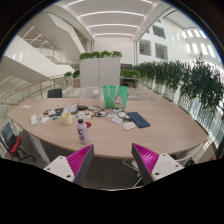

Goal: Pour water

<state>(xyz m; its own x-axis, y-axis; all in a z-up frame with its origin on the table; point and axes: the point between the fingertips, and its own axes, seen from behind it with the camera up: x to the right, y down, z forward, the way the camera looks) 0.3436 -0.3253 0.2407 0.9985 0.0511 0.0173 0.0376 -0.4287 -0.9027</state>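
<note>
Gripper is held level and high, well back from the tabletop, looking forward across an office atrium. Its two fingers stand wide apart with nothing between them; the left pad and the right pad both show magenta inner faces. No hand or arm is visible.

The tabletop is a long, pale wooden oval lying well beyond the fingers. A bottle with a pale body stands upright near its front edge, ahead of the left finger and well apart from it. Whether it holds water cannot be told. A green bag stands farther back near the tabletop's middle. A dark flat item, possibly a notebook, lies to the right of the bottle. Small clutter sits around these, too small to identify.

Chairs stand at the far left side. A row of plants lines the right.
</note>
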